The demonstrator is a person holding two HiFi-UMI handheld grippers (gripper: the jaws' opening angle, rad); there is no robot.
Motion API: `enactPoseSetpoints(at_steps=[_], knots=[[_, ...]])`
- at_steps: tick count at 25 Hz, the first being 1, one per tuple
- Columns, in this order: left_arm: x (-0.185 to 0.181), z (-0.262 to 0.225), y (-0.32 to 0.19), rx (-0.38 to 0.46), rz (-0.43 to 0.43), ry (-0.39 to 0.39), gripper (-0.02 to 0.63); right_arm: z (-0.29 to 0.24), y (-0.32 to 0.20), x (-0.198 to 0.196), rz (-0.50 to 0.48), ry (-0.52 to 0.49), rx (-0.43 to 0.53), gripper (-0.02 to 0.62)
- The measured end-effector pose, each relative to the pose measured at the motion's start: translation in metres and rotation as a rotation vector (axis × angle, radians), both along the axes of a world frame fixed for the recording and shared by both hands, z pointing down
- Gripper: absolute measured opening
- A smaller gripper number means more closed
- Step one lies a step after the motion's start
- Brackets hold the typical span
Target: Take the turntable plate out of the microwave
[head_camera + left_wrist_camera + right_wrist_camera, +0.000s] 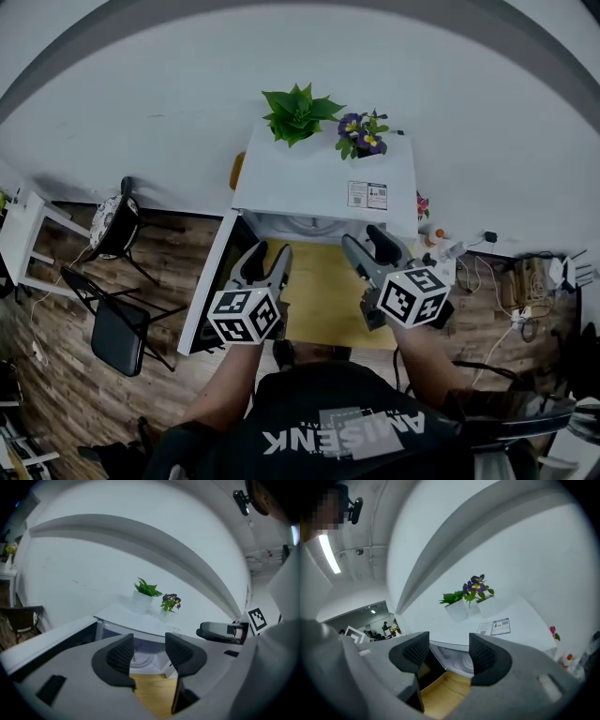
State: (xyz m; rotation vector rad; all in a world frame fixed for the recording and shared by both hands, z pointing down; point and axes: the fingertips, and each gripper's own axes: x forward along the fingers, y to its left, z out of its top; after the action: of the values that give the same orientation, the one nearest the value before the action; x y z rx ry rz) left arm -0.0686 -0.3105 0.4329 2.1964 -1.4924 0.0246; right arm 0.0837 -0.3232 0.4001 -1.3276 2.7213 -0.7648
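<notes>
Jaws on both our grippers are spread wide with nothing between them. Left gripper [267, 255] and right gripper [367, 244] hover side by side over the yellow tabletop [323, 292], pointing into the white microwave [319, 178]. The turntable plate [459, 663] sits inside the cavity, untouched. The door [211, 281] hangs open on the left, and two potted plants [298, 114] sit on top.

Lab-like room: loose cables [495, 279], chairs [117, 334]

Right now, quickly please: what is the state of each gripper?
Left gripper: open, holding nothing.
Right gripper: open, holding nothing.
</notes>
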Motion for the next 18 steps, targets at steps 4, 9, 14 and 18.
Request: enactPoseSetpoints(at_steps=[4, 9, 14, 18], knots=[[0.003, 0.04, -0.006, -0.107, -0.02, 0.067, 0.195, 0.043, -0.007, 0.002, 0.069, -0.037, -0.12, 0.249], [0.008, 0.079, -0.017, -0.183, 0.003, 0.168, 0.201, 0.101, -0.013, -0.003, 0.118, -0.067, -0.246, 0.249], [0.002, 0.123, -0.033, -0.268, -0.035, 0.213, 0.207, 0.154, -0.021, -0.01, 0.192, -0.121, -0.373, 0.249], [-0.003, 0.15, -0.044, -0.32, -0.056, 0.25, 0.222, 0.194, -0.026, -0.009, 0.282, -0.173, -0.486, 0.25]])
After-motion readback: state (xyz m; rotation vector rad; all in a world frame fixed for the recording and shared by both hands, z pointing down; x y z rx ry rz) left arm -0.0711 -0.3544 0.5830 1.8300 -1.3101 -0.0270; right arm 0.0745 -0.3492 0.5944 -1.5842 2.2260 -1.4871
